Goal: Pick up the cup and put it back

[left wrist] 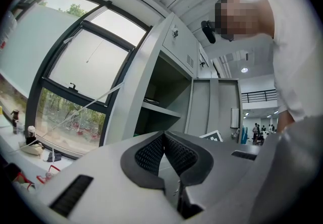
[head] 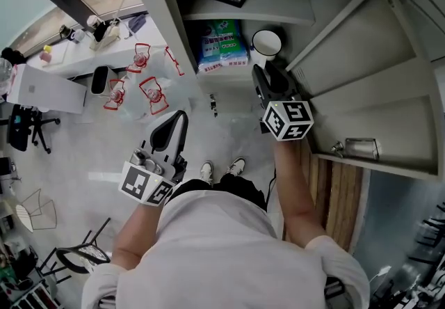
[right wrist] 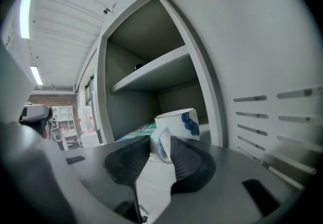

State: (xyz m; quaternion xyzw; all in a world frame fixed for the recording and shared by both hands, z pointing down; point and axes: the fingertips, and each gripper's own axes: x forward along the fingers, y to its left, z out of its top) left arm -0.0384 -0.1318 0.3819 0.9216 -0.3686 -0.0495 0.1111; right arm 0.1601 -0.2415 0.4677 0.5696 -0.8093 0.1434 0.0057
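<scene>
While standing square to the open cabinet [head: 161,19], reaching the bare right forearm [head: 297,186] straight ahead, elbow close to the body, wrist roughly level, marker cube [head: 287,120] turned upward. Pointing the right gripper [head: 270,72] into the cabinet at the cup [head: 267,42], a white one with blue print, standing upright on a shelf [head: 233,69] just beside a green-and-white packet [head: 222,42] and under another shelf. Holding those jaws apart, moderately wide, with the cup's handle sitting in the gap at their tips. Not lifting anything; unable to tell from the right gripper view whether either pad is actually touching the handle.

Hanging the left forearm [head: 132,238] lower and off to the side, away from the cabinet, over the pale floor [head: 229,133]. Aiming the left gripper [head: 177,123] forward and slightly up toward the window [left wrist: 81,76]. Pressing its two ribbed pads [left wrist: 151,155] together at the tips, with nothing caught between them.
</scene>
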